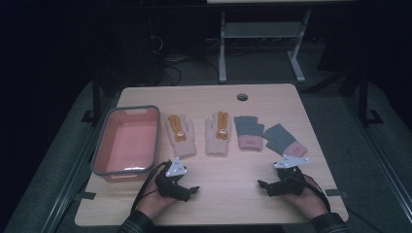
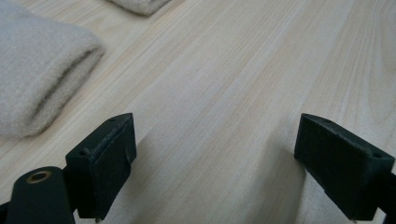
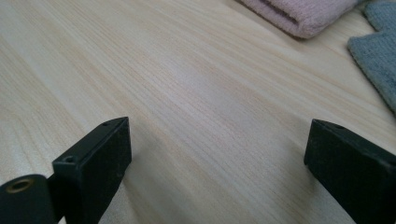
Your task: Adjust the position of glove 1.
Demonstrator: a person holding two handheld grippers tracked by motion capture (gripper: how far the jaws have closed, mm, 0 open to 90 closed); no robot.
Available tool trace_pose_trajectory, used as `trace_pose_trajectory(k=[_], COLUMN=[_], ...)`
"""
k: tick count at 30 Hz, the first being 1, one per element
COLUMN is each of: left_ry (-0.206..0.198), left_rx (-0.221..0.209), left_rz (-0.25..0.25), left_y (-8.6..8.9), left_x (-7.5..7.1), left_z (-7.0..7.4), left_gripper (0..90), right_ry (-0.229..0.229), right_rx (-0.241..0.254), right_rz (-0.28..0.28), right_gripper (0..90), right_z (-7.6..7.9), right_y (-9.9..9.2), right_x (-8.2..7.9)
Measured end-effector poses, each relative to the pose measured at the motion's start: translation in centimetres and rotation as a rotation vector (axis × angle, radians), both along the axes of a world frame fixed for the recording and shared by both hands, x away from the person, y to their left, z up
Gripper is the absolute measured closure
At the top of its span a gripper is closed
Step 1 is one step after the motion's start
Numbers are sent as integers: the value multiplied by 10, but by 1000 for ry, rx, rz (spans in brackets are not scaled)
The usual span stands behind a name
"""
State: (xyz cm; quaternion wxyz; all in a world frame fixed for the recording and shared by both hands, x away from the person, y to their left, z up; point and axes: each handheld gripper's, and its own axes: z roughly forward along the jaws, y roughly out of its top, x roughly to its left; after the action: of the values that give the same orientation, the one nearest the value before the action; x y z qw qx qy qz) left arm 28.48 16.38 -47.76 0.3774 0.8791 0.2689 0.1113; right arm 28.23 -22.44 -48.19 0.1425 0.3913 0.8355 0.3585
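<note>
Four soft knit gloves lie mid-frame: cream glove with orange fingers [image 1: 180, 135], its cream twin [image 1: 217, 133], two grey gloves with pink cuffs [image 1: 248, 132] [image 1: 284, 140]. Light, limp; probably best pinched at the cuff. Left gripper [image 1: 187, 190] and right gripper [image 1: 266, 187]: jaws spread, empty. High view adds pink plastic basin [image 1: 127, 141], left; left gripper view shows cuff folds close.

Black tongs [image 1: 193, 189] and [image 1: 263, 185], each with grey three-cornered plate, trailing black cable, blocky square-tipped jaws; dark plaid cuffs.
</note>
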Motion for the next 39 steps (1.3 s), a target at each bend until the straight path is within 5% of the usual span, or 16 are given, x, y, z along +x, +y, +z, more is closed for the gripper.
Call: trace_pose_trajectory(k=[12, 16, 17, 19, 20, 24, 27, 29, 39], left_ry=[17, 52, 70, 79, 88, 92, 80, 58, 45], left_rx=[24, -7, -56, -77, -107, -105, -121, -95, -85], left_rz=[36, 63, 79, 87, 94, 97, 105, 98, 94], left_y=[-3, -1, 2, 3, 2, -1, -7, -14, -41], left_x=[0, 4, 5, 7, 8, 11, 18, 25, 55], left_z=[3, 10, 15, 17, 21, 25, 30, 36, 41], left_gripper=[142, 249, 320, 355, 448, 589, 753, 875, 896], right_ry=[-2, -2, -3, -2, -2, -3, -3, -2, -3], right_rx=[1, 1, 2, 2, 2, 1, 2, 3, 0], right_rz=[0, 0, 0, 0, -1, 0, -4, -5, -14], right_gripper=[67, 67, 67, 67, 67, 67, 67, 67, 65], right_z=[0, 0, 0, 0, 0, 0, 0, 0, 0], right_y=[0, 0, 0, 0, 0, 0, 0, 0, 0], right_x=[0, 0, 0, 0, 0, 0, 0, 0, -1])
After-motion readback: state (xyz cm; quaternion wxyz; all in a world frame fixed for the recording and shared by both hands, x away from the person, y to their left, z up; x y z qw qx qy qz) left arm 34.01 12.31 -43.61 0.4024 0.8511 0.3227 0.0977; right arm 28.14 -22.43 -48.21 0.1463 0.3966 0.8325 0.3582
